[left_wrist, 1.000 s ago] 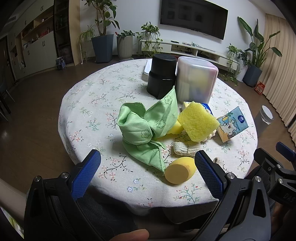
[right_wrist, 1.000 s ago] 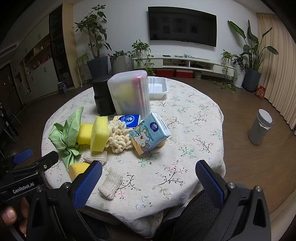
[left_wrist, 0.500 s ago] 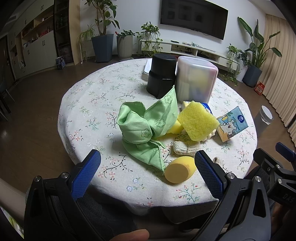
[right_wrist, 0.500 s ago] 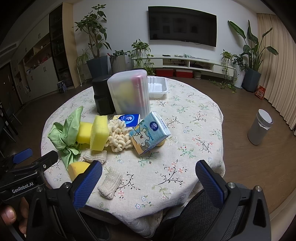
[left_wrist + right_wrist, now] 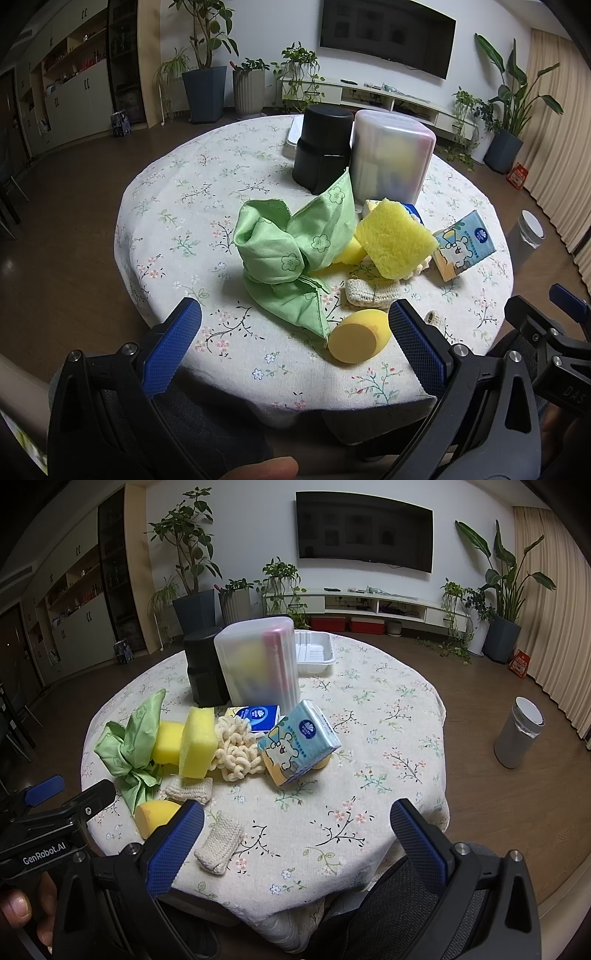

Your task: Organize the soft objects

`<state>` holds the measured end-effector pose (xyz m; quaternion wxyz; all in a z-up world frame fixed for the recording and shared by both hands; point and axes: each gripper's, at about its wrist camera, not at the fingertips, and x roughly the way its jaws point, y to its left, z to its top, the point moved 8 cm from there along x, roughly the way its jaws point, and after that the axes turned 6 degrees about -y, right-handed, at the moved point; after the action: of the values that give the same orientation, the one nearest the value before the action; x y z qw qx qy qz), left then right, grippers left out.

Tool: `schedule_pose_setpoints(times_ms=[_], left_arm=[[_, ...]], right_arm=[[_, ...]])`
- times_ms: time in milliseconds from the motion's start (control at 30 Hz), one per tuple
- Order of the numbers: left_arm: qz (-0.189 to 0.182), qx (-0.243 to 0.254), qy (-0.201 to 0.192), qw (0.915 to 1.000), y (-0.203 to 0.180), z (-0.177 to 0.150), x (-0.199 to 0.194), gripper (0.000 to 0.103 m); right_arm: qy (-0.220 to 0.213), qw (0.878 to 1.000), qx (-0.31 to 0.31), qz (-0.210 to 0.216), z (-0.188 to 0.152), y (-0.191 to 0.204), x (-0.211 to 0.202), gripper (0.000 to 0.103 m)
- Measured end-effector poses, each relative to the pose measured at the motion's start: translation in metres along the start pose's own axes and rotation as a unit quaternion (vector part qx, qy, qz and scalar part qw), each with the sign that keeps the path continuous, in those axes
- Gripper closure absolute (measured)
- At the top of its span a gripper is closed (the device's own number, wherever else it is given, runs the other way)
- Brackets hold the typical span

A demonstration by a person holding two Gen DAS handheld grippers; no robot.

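So far I'd judge the sorting barely begun: I have both tools held back at the near edge of the table point(image 5: 388, 716), and nothing is in either of them. My left gripper point(image 5: 295, 328) has its fingers spread wide with only tablecloth and the egg-shaped yellow sponge point(image 5: 358, 338) showing between them; my right gripper point(image 5: 297, 825) is spread just as wide over bare cloth.

The soft things lie loose in a heap at the middle of the table. The green cloth point(image 5: 291, 247) is bunched up on the left of the heap, with the big yellow sponge point(image 5: 393, 240) leaning beside it and a smaller yellow block point(image 5: 167, 741) tucked between them. A cream looped scrubber point(image 5: 236, 749) rests against the sponge, a knitted pad point(image 5: 189, 789) lies in front of it, and a second knitted pad point(image 5: 220, 844) sits alone nearer me. Two tissue packs, the pale blue one point(image 5: 299, 742) and the dark blue one point(image 5: 258, 716), are on the right of the heap.

Behind stand a frosted lidded box point(image 5: 258, 661), a black canister point(image 5: 203, 668) and a white tray point(image 5: 314, 651). The box seems to hold some coloured items already, though through the cloudy plastic I can't tell what they are.

Against the frames a second back, I see nothing shifted: same heap, same wide fingers, same stand-off.
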<state>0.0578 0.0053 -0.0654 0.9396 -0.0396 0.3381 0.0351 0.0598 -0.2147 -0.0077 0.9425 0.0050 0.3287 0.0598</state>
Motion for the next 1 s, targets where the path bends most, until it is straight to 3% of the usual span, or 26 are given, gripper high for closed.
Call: schedule_pose_setpoints(times_ms=[1000], left_arm=[[0.0,-0.01,0.007,0.9999,0.011,-0.013,0.009,0.0]], right_arm=[[0.012,1.0,0.016,0.001,0.0,-0.014,0.009,0.0]])
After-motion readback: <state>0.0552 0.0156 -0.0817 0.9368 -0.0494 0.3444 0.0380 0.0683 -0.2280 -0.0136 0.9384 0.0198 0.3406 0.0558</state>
